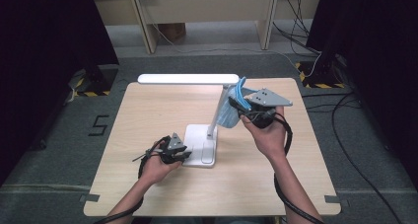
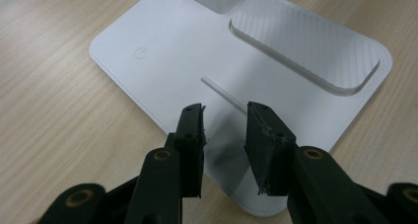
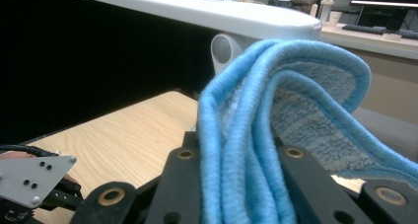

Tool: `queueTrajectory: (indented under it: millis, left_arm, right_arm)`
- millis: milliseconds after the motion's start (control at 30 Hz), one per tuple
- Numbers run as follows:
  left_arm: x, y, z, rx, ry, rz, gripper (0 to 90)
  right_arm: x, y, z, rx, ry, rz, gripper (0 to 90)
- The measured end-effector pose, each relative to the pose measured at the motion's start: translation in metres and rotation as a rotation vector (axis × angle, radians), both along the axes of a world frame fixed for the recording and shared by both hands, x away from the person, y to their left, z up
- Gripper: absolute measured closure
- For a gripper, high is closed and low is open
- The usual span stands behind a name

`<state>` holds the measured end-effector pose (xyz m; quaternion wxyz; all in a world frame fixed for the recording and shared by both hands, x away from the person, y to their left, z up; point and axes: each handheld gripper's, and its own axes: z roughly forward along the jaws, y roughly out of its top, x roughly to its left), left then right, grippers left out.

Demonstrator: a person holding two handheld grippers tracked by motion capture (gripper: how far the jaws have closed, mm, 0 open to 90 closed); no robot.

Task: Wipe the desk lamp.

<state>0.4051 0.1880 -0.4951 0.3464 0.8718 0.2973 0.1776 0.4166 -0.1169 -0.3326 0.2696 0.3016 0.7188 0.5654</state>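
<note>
- High view: light wooden table point(image 1: 148, 115) with rounded corners, standing on grey carpet.
- High view: white plastic desk lamp point(image 1: 213, 120) near the table's middle; flat rectangular base, slanted stem, long bar head lying level above the far half of the table.
- High view: left gripper point(image 1: 181, 157), black, held in the person's left hand at the near left edge of the lamp base, low over the table.
- High view: right gripper point(image 1: 235, 104), black with a grey three-cornered plate, raised beside the top of the lamp stem, under the right end of the bar head.
- High view: blue fringed cleaning cloth point(image 1: 230, 113), hanging folded from the right gripper against the stem.
- Left gripper view: jaws apart, nothing between the pads; they stand over the near corner of the white lamp base point(image 2: 162, 76), which shows a round touch mark, a thin raised line and a ribbed recessed tray.
- Right gripper view: jaws clamped on the folded blue cloth point(image 3: 256, 150), its piped edges rising between them; the lamp's bar head point(image 3: 197, 9) and stem joint just behind.
</note>
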Motion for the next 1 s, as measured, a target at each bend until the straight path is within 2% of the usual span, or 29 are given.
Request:
queueTrajectory:
  millis: [33, 133, 200, 333, 600, 1000]
  left_arm:
    - [0.0, 0.0, 0.0, -0.001, 0.002, -0.002, 67.1]
    - [0.001, 0.0, 0.0, -0.003, 0.005, -0.002, 67.1]
    - [0.001, 0.001, 0.0, 0.001, 0.007, -0.004, 67.1]
    - [0.001, 0.001, 0.0, -0.004, 0.006, 0.002, 67.1]
    - [0.001, 0.0, 0.0, 0.0, 0.01, -0.001, 67.3]
    - [0.002, 0.0, 0.001, 0.003, 0.01, -0.005, 67.3]
  right_arm:
    - [0.002, -0.001, 0.0, -0.007, -0.005, -0.003, 79.9]
    - [0.005, -0.004, -0.002, 0.028, 0.004, -0.024, 79.8]
    - [0.007, -0.005, -0.001, 0.034, 0.0, -0.03, 79.8]
    - [0.008, -0.002, 0.0, 0.017, -0.01, -0.022, 79.8]
    - [0.01, 0.0, -0.005, 0.015, 0.003, -0.014, 79.8]
    - [0.011, 0.005, -0.021, 0.016, 0.025, -0.016, 79.9]
